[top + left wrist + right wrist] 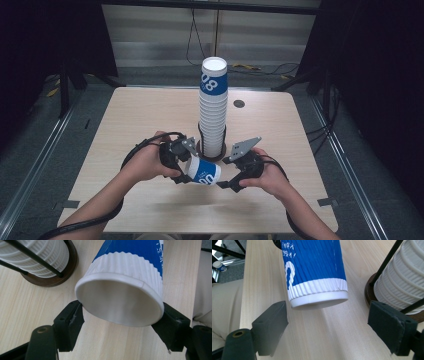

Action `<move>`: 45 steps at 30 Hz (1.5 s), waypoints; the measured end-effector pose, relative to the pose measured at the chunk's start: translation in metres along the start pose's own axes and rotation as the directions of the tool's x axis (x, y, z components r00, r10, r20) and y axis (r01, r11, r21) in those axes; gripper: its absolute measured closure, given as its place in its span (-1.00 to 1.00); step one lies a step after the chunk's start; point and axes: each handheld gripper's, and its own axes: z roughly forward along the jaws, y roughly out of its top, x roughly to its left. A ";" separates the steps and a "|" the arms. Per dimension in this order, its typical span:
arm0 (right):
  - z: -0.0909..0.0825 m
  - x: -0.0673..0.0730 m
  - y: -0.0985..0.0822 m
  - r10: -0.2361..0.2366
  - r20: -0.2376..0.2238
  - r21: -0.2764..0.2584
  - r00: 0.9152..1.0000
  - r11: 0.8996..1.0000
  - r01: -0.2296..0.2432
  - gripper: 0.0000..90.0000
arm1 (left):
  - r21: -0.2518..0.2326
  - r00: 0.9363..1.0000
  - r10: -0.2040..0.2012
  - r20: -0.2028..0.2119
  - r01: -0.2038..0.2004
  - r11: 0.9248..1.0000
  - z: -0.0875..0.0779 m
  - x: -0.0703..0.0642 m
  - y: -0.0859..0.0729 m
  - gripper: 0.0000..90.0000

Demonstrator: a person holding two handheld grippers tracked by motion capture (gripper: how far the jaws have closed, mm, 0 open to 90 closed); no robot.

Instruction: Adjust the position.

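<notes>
A blue and white ribbed paper cup lies tilted just above the wooden table, in front of the cup stack. My left gripper is shut on the cup's open rim. In the left gripper view the two jaws press on either side of the cup's white mouth. My right gripper stands open at the cup's base end. In the right gripper view the cup's base hangs between and ahead of the jaws, with a gap on each side.
A tall stack of the same cups stands in a black wire holder on a round brown base at the table's middle, just behind both grippers. A small dark round grommet sits at the far right of the table.
</notes>
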 end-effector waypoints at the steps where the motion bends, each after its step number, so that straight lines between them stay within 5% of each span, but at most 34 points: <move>1: 0.000 0.000 0.000 -0.003 -0.001 0.004 1.000 1.000 0.003 -0.66 | 0.000 1.000 0.000 0.000 0.000 1.000 0.000 0.000 0.000 -0.38; 45: 0.017 0.006 0.011 -0.045 -0.040 0.071 0.998 0.996 0.048 -0.64 | 0.091 0.997 0.083 -0.002 -0.082 0.992 0.008 -0.009 0.022 -0.40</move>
